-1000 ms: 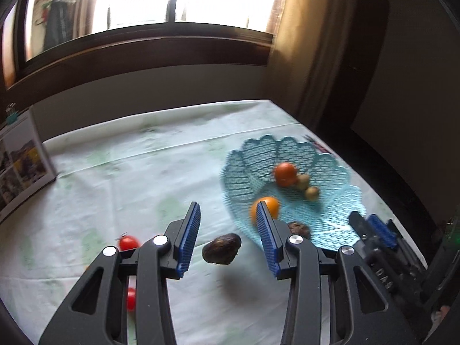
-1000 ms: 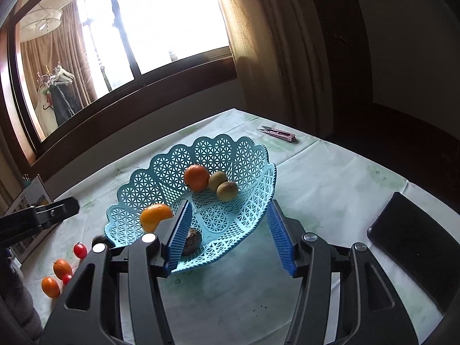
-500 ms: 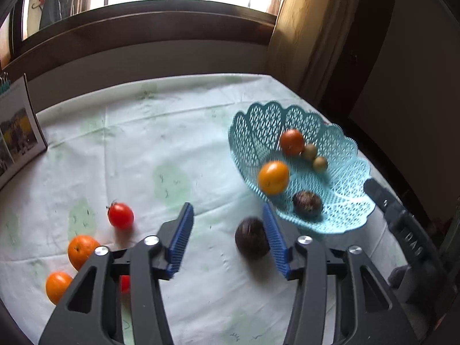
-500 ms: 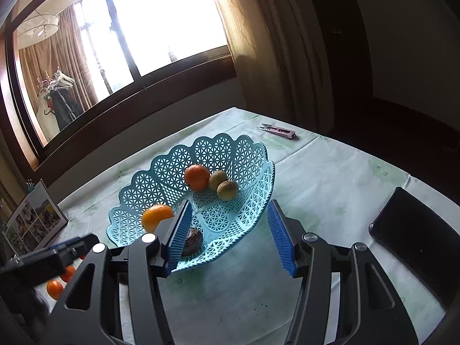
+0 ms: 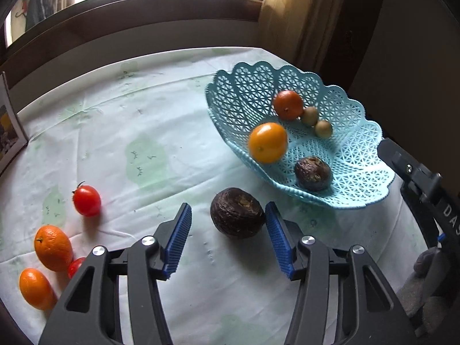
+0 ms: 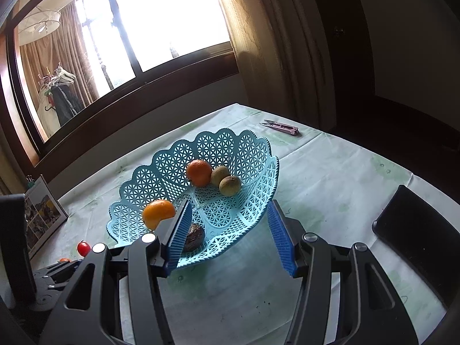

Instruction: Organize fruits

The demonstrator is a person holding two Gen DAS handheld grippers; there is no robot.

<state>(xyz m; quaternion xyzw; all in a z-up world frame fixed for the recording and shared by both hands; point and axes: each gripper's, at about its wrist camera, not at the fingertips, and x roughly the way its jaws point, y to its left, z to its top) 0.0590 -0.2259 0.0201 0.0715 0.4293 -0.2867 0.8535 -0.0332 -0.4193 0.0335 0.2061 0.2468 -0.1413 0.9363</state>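
A light blue lattice basket [image 5: 353,184] [image 6: 253,201] stands on the table and holds two oranges, two small greenish fruits and a dark brown fruit [image 5: 312,173]. A second dark brown fruit [image 5: 237,212] lies on the cloth between the fingers of my left gripper [image 5: 230,235], which is open; the fruit sits nearer the right finger. A red tomato [image 5: 86,200] and two oranges [image 5: 53,247] lie at the left. My right gripper [image 6: 230,235] is open and empty, just in front of the basket's near rim.
A framed photo [image 6: 43,218] stands at the table's left edge. Small snips [image 6: 280,127] lie behind the basket. A black flat object [image 6: 417,230] lies at the right. A window and curtains are behind the table.
The left gripper has come down and closer to the table; the dark fruit now lies on the cloth between its open fingers. The right gripper has hardly moved.
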